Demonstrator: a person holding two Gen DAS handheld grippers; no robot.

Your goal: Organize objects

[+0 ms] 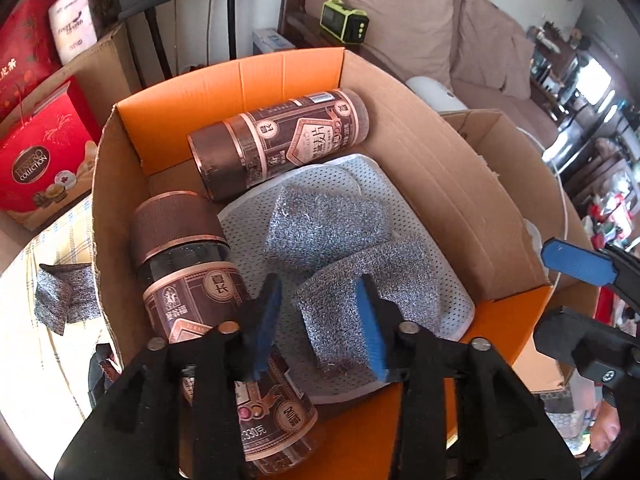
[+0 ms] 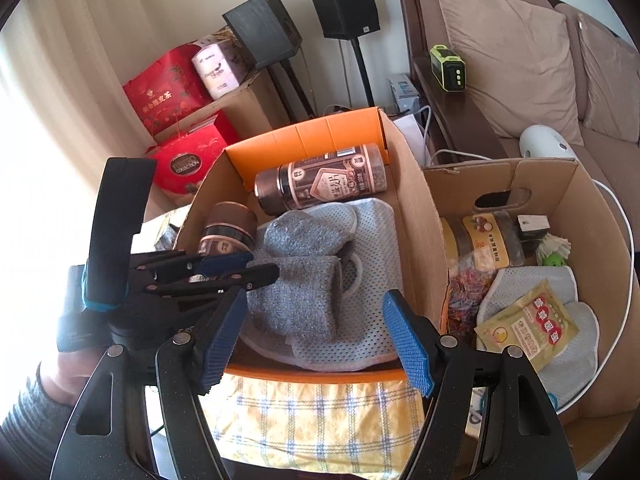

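Observation:
An open cardboard box (image 1: 448, 184) with orange flaps holds two brown jars: one lies at the back (image 1: 280, 140), the other (image 1: 192, 276) leans at the left. Two grey knitted socks (image 1: 324, 228) (image 1: 380, 280) rest on white mesh slippers (image 1: 256, 216). My left gripper (image 1: 320, 320) is open low inside the box, over the nearer sock, its pads not pressing on anything. My right gripper (image 2: 316, 340) stands open and empty above the box's near edge. The left gripper (image 2: 256, 266) shows side-on there, beside the nearer sock (image 2: 296, 300).
A second cardboard box (image 2: 560, 184) at the right holds a jar (image 2: 484, 244), a yellow packet (image 2: 528, 320) and a mesh slipper. A grey cloth (image 1: 64, 296) lies outside on the yellow checked cloth (image 2: 320, 416). Red gift boxes (image 2: 184, 164), speaker stands and a sofa (image 2: 504, 40) are behind.

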